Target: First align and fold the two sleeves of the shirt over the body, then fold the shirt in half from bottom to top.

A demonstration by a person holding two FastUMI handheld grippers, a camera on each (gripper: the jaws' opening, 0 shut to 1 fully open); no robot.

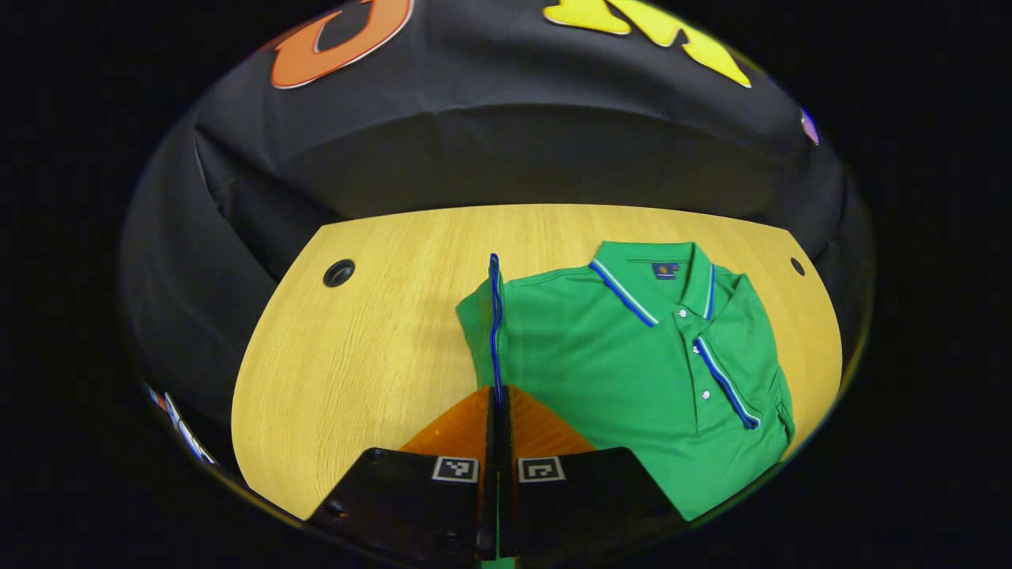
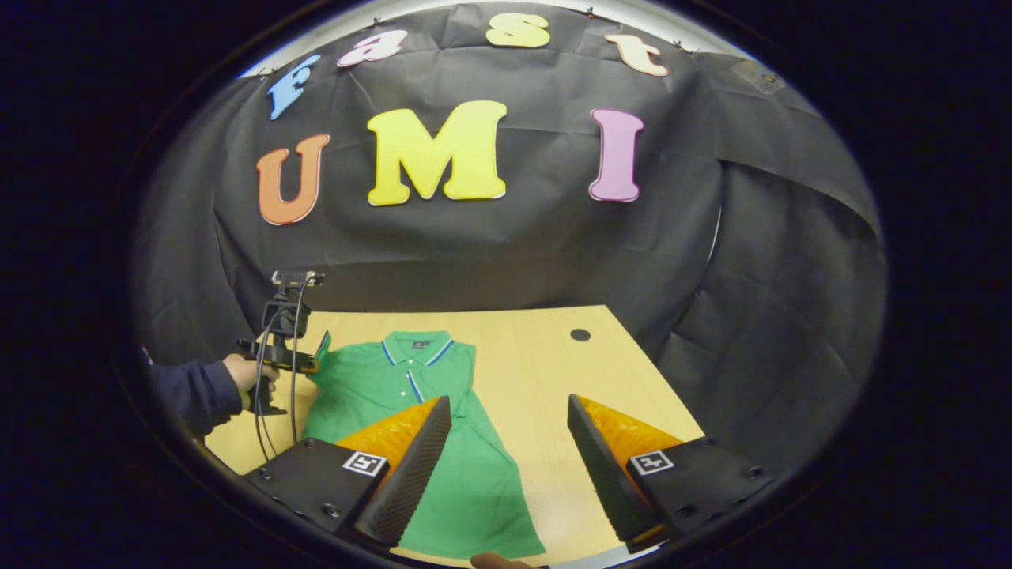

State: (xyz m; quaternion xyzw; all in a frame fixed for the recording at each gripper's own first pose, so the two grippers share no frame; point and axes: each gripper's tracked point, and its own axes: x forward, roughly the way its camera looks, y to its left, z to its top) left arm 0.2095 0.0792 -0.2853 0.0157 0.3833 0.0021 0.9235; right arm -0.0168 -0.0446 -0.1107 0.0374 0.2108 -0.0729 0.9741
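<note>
My left tool (image 1: 496,411) is pressed together on the shirt's (image 1: 632,371) left sleeve (image 1: 496,332), holding its striped cuff up on edge above the worktop (image 1: 371,348). The shirt lies flat, collar (image 1: 660,276) away from me, its long axis running from me to the collar. From the lifted sleeve the body lies to the right, so I judge the fold goes that way. My right tool (image 2: 510,442) hangs spread over the shirt's right edge, holding nothing.
</note>
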